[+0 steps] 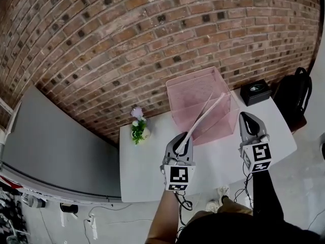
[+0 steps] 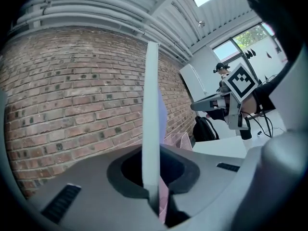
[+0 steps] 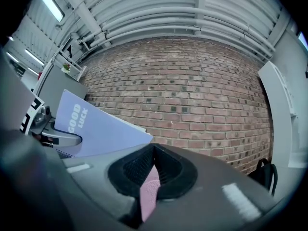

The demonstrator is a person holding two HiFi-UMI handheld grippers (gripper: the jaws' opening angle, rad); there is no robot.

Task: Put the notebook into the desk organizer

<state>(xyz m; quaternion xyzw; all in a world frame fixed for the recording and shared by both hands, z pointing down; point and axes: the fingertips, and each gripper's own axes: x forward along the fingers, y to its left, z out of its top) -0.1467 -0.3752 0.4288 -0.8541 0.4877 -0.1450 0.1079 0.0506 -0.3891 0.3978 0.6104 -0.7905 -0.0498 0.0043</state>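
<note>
- Notebook point(image 1: 205, 113): you have it clamped in your left gripper point(image 1: 182, 145), the jaws closed tight on its near edge. It slants up and away from you, and in the head view its far end crosses the pink mesh desk organizer point(image 1: 195, 93).
- In the left gripper view the notebook point(image 2: 151, 119) shows edge-on as a thin pale strip standing between the jaws.
- From the right gripper view you see its lilac cover point(image 3: 96, 126) with white lettering, and the left gripper point(image 3: 53, 136) beneath it.
- Your right gripper point(image 1: 247, 120) sits at the organizer's right front corner. Its jaws are closed on a strip of the pink mesh wall point(image 3: 148, 191).
- The organizer stands at the back of a white table point(image 1: 147, 166), close to the brick wall point(image 1: 152, 34).
- On the table's left side there is 1 small potted plant point(image 1: 138, 128) with pale flowers, well apart from the organizer.
- At the table's back right corner there is 1 black box point(image 1: 255, 91), and a black bag point(image 1: 292, 98) stands just past that edge.
- A grey panel point(image 1: 56, 146) runs along the wall to your left, with cables on the floor point(image 1: 101, 217) below it.
- Overhead, pale pipes point(image 3: 192, 13) run along the ceiling, and a window point(image 2: 240, 40) shows far off on your right.
</note>
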